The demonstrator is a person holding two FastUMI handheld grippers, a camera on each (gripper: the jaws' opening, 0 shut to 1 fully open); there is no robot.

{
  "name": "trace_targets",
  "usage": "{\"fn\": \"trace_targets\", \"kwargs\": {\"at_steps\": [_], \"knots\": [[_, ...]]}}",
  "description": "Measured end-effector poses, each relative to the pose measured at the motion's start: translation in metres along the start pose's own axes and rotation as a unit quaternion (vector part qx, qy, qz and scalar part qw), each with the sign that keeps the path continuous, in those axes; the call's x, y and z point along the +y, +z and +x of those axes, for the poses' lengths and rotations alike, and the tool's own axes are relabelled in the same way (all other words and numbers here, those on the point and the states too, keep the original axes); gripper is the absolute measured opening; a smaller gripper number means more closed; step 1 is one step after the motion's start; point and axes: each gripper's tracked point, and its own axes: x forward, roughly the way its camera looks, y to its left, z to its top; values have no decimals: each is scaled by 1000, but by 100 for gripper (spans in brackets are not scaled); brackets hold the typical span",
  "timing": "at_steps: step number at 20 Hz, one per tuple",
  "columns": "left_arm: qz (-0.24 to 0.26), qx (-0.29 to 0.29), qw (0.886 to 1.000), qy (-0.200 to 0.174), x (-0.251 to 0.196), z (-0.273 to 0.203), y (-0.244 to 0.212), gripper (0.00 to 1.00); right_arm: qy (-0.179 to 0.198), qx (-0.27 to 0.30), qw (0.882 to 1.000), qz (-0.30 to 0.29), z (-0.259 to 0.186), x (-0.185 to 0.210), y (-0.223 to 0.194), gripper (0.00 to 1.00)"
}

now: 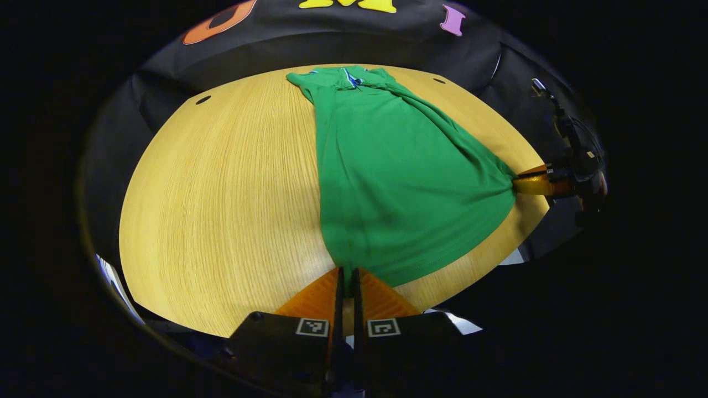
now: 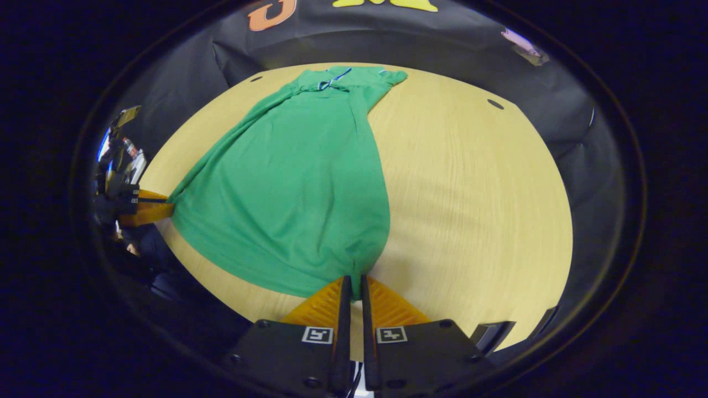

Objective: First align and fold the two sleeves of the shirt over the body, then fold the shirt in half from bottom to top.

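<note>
Grippers both pinch the shirt hem: left gripper (image 1: 347, 272) at one bottom corner, right gripper (image 2: 352, 279) at the other. Green shirt (image 1: 387, 171) lies flat on wooden table (image 1: 221, 193), collar (image 1: 351, 77) at far edge.

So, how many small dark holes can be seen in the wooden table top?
2. One hole sits near the far left edge of the table, the other near the far right edge beyond the green shirt. The shirt may hide more.
</note>
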Motion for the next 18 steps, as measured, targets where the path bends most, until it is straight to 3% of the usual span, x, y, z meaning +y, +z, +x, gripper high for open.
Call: {"fn": "trace_targets", "kwargs": {"at_steps": [2, 4, 9, 18], "knots": [[-20, 6, 999, -32, -9, 0, 0, 7, 9, 12, 1000, 21, 1, 1, 1, 4], [-52, 20, 997, -59, -15, -3, -1, 5, 24, 19, 998, 47, -2, 2, -1, 4], [-55, 2, 996, -70, -14, -23, 18, 4, 47, 9, 995, 91, -18, -2, 7, 1], [-55, -47, 995, -68, -10, -47, 71, 4, 72, -53, 991, 97, -49, -7, 63, 3]]}}
